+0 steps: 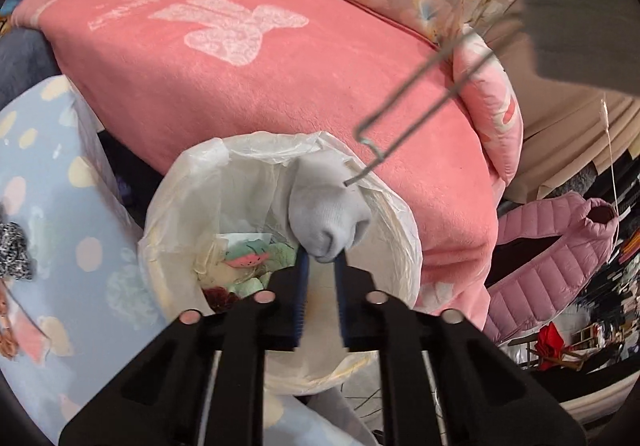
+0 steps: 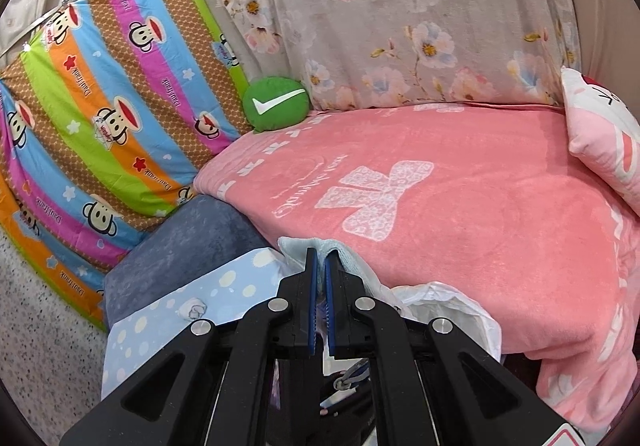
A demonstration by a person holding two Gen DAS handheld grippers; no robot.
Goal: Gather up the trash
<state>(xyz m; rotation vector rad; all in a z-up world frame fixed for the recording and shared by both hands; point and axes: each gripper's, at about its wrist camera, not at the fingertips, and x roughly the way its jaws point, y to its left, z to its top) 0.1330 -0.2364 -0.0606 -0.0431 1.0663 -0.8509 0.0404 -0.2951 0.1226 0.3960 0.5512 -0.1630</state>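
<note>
In the left wrist view my left gripper (image 1: 322,260) is shut on a pale grey-blue sock (image 1: 324,206), pinched by its lower end at the fingertips. The sock hangs over the mouth of a round white bin (image 1: 400,230) lined with a thin plastic bag. Crumpled wrappers and paper (image 1: 244,262) lie at the bottom of the bin. In the right wrist view my right gripper (image 2: 321,260) is shut, and a light blue cloth (image 2: 352,262) lies right at its tips. I cannot tell whether that cloth is pinched. The white bag's edge (image 2: 448,302) shows just right of that gripper.
A wire hanger (image 1: 412,118) reaches in from the upper right, its hook just above the sock. Behind the bin is a sofa under a pink blanket (image 1: 240,86), with a green cushion (image 2: 276,104) and a pink pillow (image 2: 608,142). A blue dotted cloth (image 1: 60,186) lies left, a pink puffer jacket (image 1: 552,262) right.
</note>
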